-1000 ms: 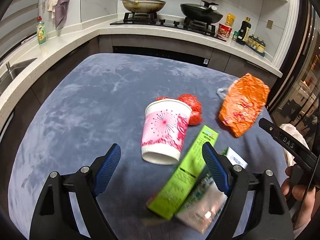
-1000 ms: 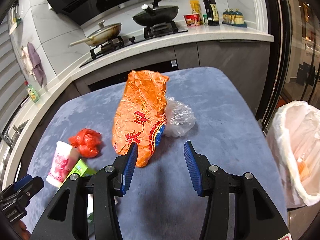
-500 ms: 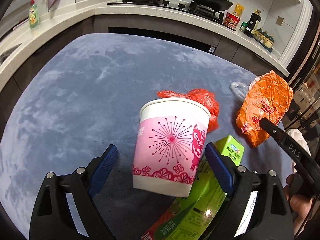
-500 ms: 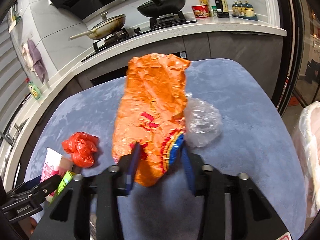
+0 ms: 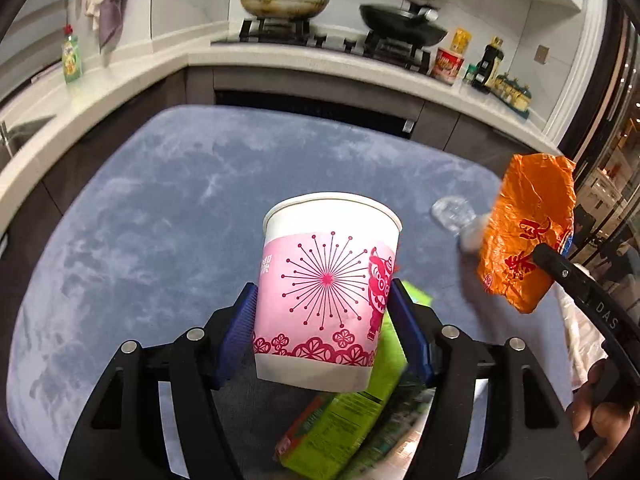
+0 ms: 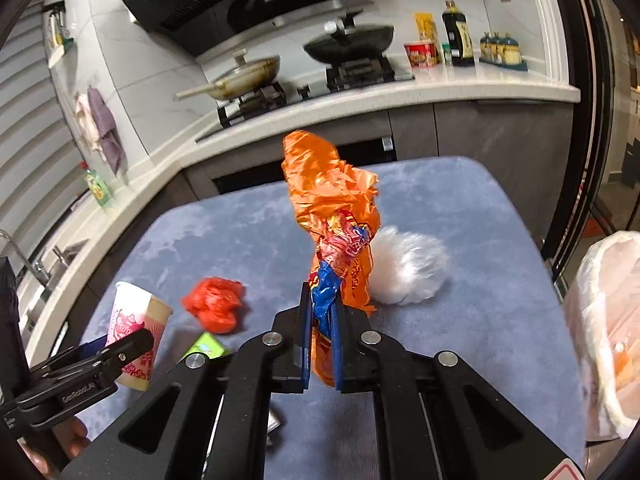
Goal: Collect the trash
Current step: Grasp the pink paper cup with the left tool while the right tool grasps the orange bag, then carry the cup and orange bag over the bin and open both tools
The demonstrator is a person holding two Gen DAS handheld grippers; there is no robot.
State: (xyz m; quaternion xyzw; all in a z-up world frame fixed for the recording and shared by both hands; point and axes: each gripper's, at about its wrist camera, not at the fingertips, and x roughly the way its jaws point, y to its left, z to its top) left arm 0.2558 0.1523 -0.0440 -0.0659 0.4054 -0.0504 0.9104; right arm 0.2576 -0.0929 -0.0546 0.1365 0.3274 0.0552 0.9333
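Note:
A pink-and-white paper cup [image 5: 326, 292] stands between the blue pads of my left gripper [image 5: 323, 328]. Its jaws are closing and both pads press the cup's sides, with the cup's base a little above the green carton [image 5: 352, 412]. The right wrist view shows the same cup [image 6: 134, 320] at the lower left. My right gripper [image 6: 322, 320] is shut on the lower end of an orange snack bag [image 6: 332, 200], which stands up off the table. From the left wrist view that bag [image 5: 528, 228] hangs at the right.
A crumpled red bag [image 6: 214, 308] and a clear plastic wad [image 6: 404, 268] lie on the blue-grey table cloth [image 6: 460, 208]. A white-lined trash bin [image 6: 604, 320] stands past the table's right edge. A kitchen counter with pans [image 5: 280, 4] runs behind.
My left gripper moved in around the cup and closed onto it. My right gripper closed on the orange bag and raised it, so the bag now stands upright.

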